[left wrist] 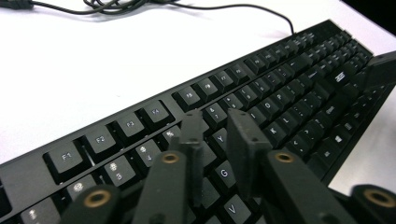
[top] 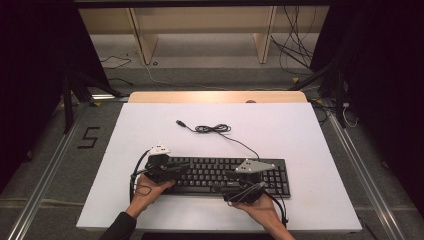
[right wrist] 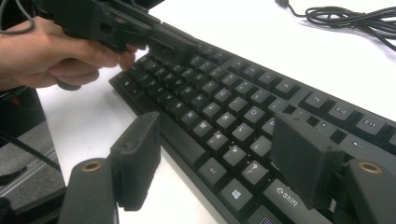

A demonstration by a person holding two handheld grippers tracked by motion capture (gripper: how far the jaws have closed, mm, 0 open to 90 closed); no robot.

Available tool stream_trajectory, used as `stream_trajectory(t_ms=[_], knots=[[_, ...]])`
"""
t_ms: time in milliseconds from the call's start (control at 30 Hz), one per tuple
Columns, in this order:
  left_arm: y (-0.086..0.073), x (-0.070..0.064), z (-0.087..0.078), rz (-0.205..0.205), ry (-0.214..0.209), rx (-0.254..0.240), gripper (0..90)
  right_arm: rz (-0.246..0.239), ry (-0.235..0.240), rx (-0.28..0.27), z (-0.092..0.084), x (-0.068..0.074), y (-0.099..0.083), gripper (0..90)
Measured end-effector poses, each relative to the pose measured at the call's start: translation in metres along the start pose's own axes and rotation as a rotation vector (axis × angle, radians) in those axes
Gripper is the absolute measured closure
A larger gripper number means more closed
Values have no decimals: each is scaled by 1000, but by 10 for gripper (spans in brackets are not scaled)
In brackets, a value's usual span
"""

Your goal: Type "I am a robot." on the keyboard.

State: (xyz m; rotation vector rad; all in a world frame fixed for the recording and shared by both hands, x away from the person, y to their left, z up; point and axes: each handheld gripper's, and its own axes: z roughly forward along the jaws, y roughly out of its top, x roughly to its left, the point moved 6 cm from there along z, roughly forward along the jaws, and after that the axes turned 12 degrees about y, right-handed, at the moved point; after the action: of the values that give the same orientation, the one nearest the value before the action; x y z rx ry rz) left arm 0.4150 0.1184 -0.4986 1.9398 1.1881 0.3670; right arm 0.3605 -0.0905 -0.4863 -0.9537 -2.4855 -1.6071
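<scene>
Two tongs work at one black keyboard (top: 227, 176) that lies near the front edge of the white tabletop (top: 280, 130), a little right of centre. The left tongs (top: 181, 167), held in the left hand (top: 146, 192), hover over the keyboard's left end; in the left gripper view their matte black jaws stand a narrow gap apart above the G and Y keys, with nothing between them. The right tongs (right wrist: 224, 158), in the right hand (top: 260, 210), are over the right part of the keyboard's near edge; their blocky jaws stand wide apart, one over bare tabletop just off the front edge and one over the keys by Shift, and grip nothing. The keyboard is a flat, long rectangle of dull plastic with square, slightly dished keycaps and pale legends. Farther off, its thin black cable (top: 215, 129) runs from the back edge to a loose tangle and ends in a plug (top: 180, 122) on the smooth white surface.
</scene>
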Motion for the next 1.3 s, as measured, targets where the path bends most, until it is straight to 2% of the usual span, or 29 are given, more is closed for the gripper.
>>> stream_trajectory(t_ms=[33, 133, 200, 233, 267, 300, 467, 667, 900, 1033, 1067, 1100, 1133, 1300], knots=[[0, 0, -1, -8, -1, -3, 714, 0, 0, 0, 0, 0, 0, 342], [0, 1, -6, -26, -12, -9, 598, 3, -1, 1, 0, -1, 0, 342], [0, 1, -7, -24, -15, -11, 523, 2, -2, -1, 0, -1, 0, 342], [-1, 1, -8, -22, -20, -16, 523, 2, -2, -1, 0, -1, 0, 342], [-2, 1, -10, -29, -30, -22, 468, 2, -1, -2, 0, -2, 0, 341], [-2, 1, -12, -32, -32, -25, 468, 2, -1, -2, 0, -2, 0, 341], [-4, 1, -24, -45, -48, -73, 359, 5, -3, -3, 0, -3, 1, 341], [-7, 0, -35, -44, -58, -111, 325, 9, 0, -5, 1, -3, 2, 349], [-12, 0, -41, -45, -59, -125, 310, 19, -7, -5, 1, -6, 3, 401], [-14, 1, -45, -46, -63, -133, 301, 33, -20, 5, 2, -8, 3, 460], [-15, 0, -46, -45, -65, -137, 299, 38, -24, 9, 2, -10, 2, 519], [-15, 0, -46, -45, -65, -137, 298, 38, -24, 9, 2, -10, 2, 519], [-16, 0, -48, -41, -65, -139, 297, 38, -25, 11, 3, -10, 2, 561], [-19, -1, -50, -29, -62, -145, 292, 29, -24, 24, 6, -11, 2, 661]])
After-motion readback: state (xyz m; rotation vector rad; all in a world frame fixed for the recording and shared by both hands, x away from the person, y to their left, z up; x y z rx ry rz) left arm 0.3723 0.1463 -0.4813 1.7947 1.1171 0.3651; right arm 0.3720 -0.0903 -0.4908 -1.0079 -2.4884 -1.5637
